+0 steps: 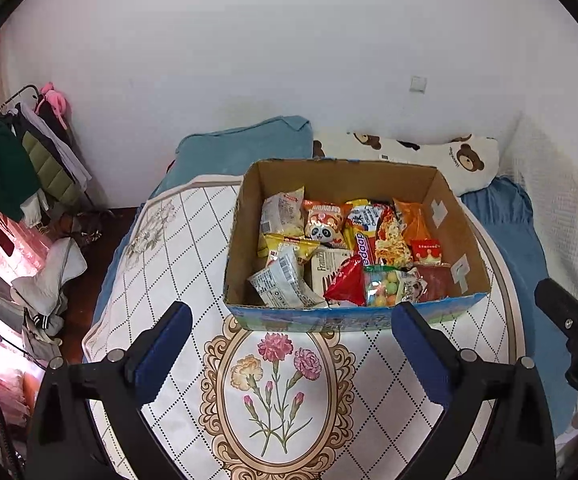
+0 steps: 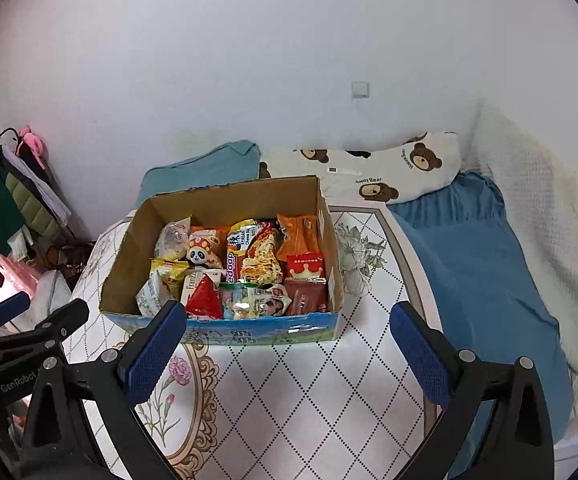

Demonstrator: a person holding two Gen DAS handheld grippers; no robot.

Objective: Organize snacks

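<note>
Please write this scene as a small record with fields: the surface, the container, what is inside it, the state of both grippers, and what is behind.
surface: table with a flower-pattern cover
container: open cardboard box standing on the table
contents: many snack packets, among them a panda packet, a red triangular packet and a bag of coloured candies
left gripper: jaws wide open, empty, short of the box
right gripper: jaws open, empty, short of the box
behind: bear-print pillow, blue cushion, white wall
</note>
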